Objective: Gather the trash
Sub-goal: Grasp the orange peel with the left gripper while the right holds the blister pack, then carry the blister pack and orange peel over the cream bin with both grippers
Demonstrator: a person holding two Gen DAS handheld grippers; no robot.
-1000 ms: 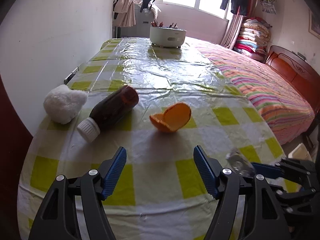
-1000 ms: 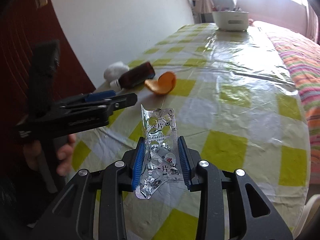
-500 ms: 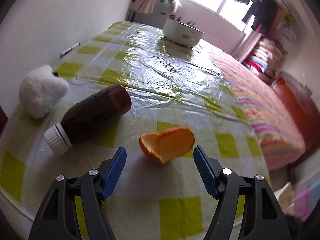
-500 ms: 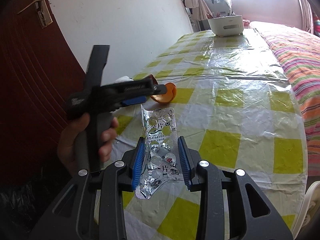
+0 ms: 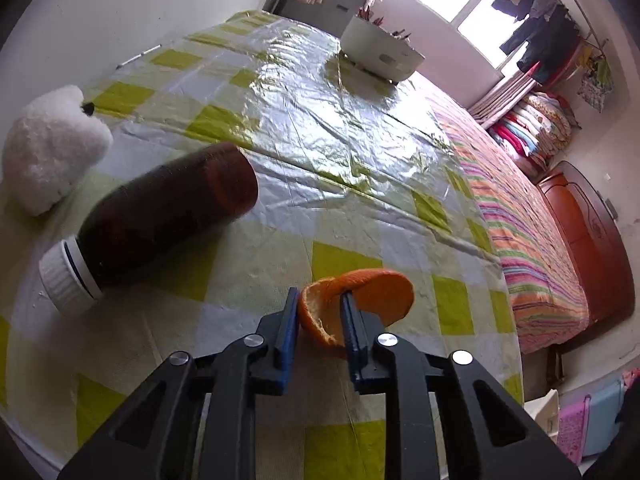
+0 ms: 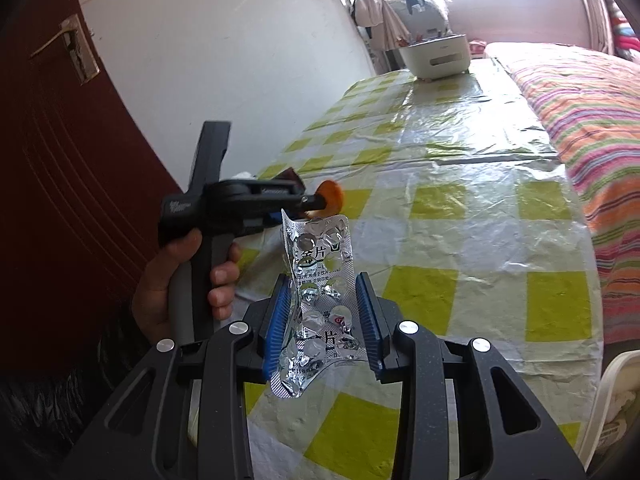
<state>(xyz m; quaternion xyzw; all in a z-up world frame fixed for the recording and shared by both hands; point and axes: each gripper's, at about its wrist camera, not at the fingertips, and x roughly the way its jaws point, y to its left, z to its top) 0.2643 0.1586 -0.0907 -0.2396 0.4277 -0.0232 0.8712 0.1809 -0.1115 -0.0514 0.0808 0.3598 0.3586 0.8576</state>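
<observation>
An orange peel (image 5: 384, 292) lies on the yellow-checked table (image 5: 320, 160). My left gripper (image 5: 320, 296) has its jaws closing on the peel's near rim, the blue pads pressing it from both sides. A brown bottle (image 5: 168, 216) with a white cap lies on its side to the left, beside a white crumpled wad (image 5: 48, 148). My right gripper (image 6: 323, 280) is shut on a silver blister pack (image 6: 320, 264), held upright above the table's near end. In the right wrist view the left gripper (image 6: 316, 200) meets the peel (image 6: 332, 196), with a person's hand (image 6: 176, 280) on its handle.
A white pot (image 5: 376, 48) stands at the table's far end. A bed with a striped cover (image 6: 580, 100) runs along the right side. A white wall and a dark red door (image 6: 60, 160) are on the left.
My left gripper moved forward and down to the orange peel and shut its jaws on it. The right gripper drifted slightly, still holding the blister pack.
</observation>
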